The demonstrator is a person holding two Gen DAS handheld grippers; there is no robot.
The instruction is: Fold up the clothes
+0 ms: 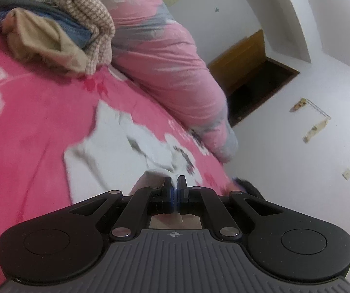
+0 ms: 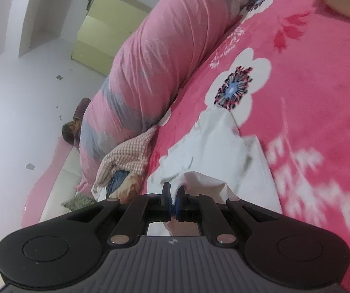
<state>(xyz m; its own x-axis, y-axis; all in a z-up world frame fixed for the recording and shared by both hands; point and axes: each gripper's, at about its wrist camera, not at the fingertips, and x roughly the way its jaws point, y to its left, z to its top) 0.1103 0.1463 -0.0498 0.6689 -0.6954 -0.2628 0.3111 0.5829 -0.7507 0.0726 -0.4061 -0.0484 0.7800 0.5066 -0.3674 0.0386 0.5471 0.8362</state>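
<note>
A white garment (image 1: 106, 146) lies rumpled on the pink flowered bedspread (image 1: 28, 102), blurred by motion. My left gripper (image 1: 175, 183) is shut on one edge of it, with the cloth pinched between the blue pads and pulled up from the bed. In the right wrist view the same white garment (image 2: 214, 151) stretches away from my right gripper (image 2: 173, 191), which is shut on another edge of it. A pile of unfolded clothes (image 1: 60, 29), with a checked knit, denim and beige cloth, sits further off on the bed.
A rolled pink and grey quilt (image 1: 165, 56) runs along the bed's far side by the white wall. The clothes pile (image 2: 126, 166) lies left of the right gripper. A person's hand (image 2: 341, 2) shows at the top right. A yellow cabinet (image 2: 101, 31) stands by the wall.
</note>
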